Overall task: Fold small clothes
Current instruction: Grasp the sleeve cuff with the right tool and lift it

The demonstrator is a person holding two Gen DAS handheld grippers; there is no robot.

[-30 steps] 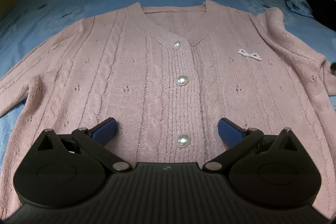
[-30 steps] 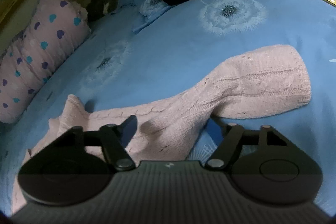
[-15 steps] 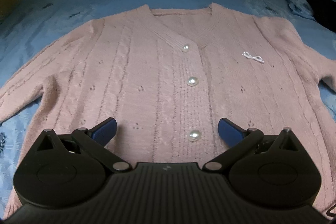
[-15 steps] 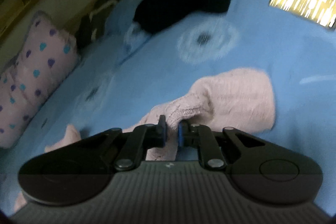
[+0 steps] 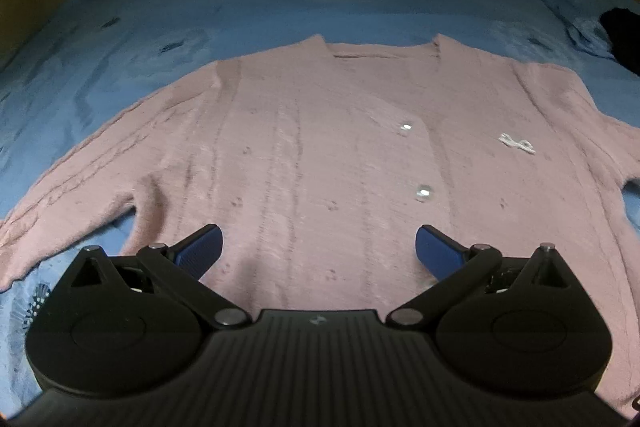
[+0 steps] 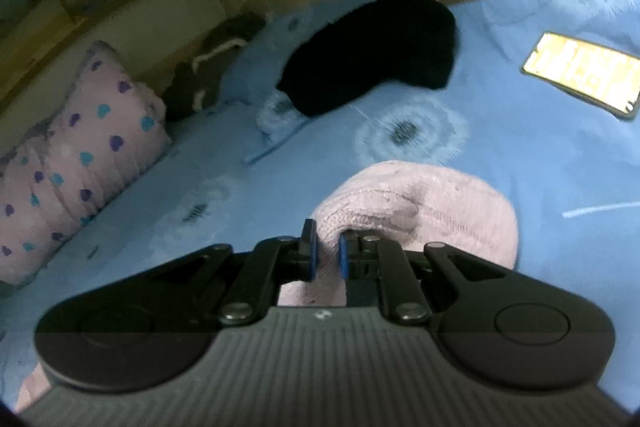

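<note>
We can read no brand or label anywhere; the lit screen of the phone [image 6: 582, 74], far ahead and to the right of our right tongs, shows bright marks too blurred to make out.

Our left tongs [image 5: 318, 251] hang over the lower front of the pink cardigan [image 5: 340, 163], level and pointing up the garment toward its neckline. Their blue fingertips [image 5: 200, 250] stand wide apart and hold nothing. The cardigan lies flat and face up on the blue bedsheet [image 5: 120, 39], its buttons [image 5: 424, 193] ahead and to the right of these tongs, a small white bow [image 5: 517, 143] farther right.

Our right tongs [image 6: 325, 255] are nearly closed, the fingers pinching a fold of the cardigan's sleeve [image 6: 420, 203], which bunches up just ahead of them above the sheet. Beyond it lies a black garment [image 6: 372, 51], and a heart-print pillow [image 6: 80, 163] sits far to the left. We cannot tell how high the sleeve is lifted.
</note>
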